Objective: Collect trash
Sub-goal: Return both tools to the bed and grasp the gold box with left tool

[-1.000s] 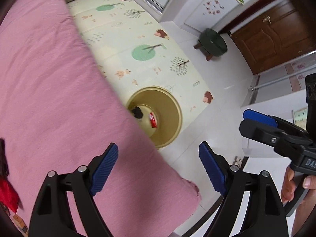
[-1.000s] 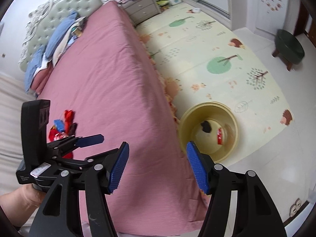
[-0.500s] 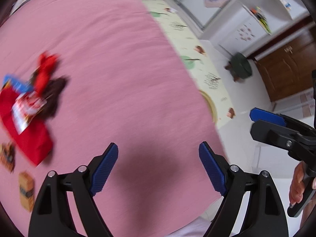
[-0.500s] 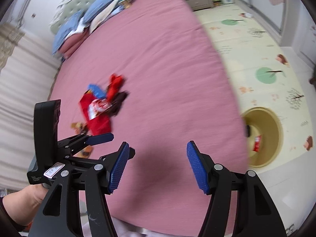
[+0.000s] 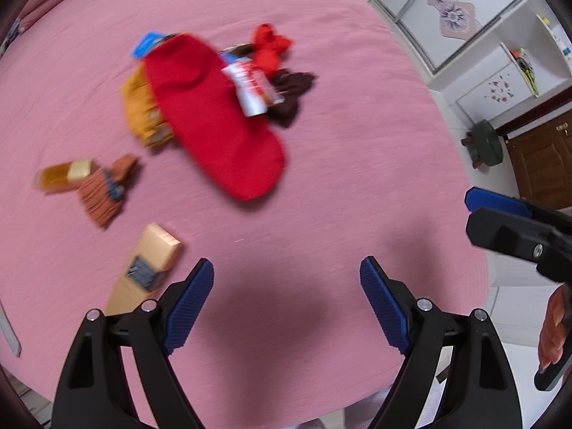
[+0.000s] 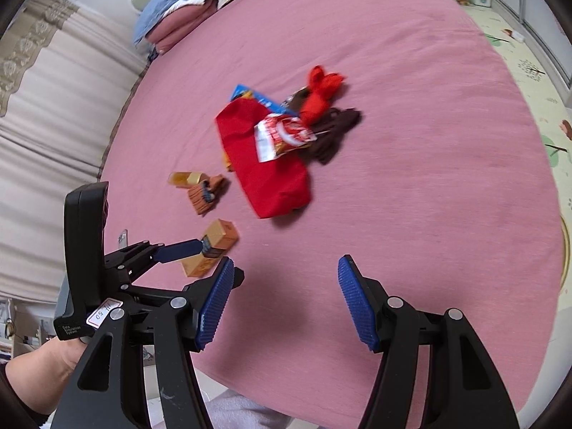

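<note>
tan box [image 5: 144,275] | long axis diagonal, near left gripper [image 5: 286,307]

A wide bed covered by a pink sheet [image 6: 411,164] fills most of both views. At upper left of the right wrist view, blue and pink folded bedding [image 6: 178,10] is stacked by pale pleated curtains [image 6: 46,114]. At right of the left wrist view stand a round dark green stool [image 5: 488,143] and a brown wooden door [image 5: 543,164].

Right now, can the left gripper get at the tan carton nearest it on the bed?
Probably yes: the left gripper is open and empty, and the tan carton lies uncovered on the bedspread with nothing between.
</note>
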`<state>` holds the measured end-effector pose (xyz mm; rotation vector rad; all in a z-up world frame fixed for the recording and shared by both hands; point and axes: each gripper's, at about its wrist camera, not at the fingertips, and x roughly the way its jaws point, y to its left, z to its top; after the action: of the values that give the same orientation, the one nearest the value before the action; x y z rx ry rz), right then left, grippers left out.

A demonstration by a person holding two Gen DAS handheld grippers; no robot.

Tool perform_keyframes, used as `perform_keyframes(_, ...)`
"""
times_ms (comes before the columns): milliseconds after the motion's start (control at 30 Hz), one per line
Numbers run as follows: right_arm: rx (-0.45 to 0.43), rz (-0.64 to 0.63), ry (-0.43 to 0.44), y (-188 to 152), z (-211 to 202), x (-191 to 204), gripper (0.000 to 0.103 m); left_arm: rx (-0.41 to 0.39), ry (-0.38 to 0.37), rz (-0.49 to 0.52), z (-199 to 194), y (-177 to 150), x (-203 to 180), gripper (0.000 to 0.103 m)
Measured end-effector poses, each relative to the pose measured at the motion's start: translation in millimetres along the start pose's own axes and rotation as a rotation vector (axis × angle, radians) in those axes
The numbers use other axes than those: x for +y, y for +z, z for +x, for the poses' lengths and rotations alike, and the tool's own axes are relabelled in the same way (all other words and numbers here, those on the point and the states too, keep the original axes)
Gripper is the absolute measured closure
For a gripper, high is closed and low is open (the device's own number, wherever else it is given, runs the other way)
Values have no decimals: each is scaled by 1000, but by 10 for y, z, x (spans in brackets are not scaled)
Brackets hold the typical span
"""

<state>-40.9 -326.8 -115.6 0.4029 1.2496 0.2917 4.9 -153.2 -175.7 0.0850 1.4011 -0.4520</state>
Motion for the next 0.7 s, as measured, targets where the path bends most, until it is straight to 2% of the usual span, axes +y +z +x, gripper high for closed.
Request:
perform_keyframes(167,11,-9,-8,54,275,243,43,-2,26,-14,14,-108,420,20)
perform_keyframes(333,31,-27,-27,121,571,375,43,-1,98,3,154,-148,817,20)
perform_keyframes(433,48,-30,-37,163,772,422,43,21,96,-7,283,-155,1059,20)
perform_keyframes(667,77,-25,-60,295,1075,451,43,78,91,28,598,-215,1240,20)
perform_keyframes(700,83,-22,-60,320,1116,446,43,86,90,27,638,-219,1251,23)
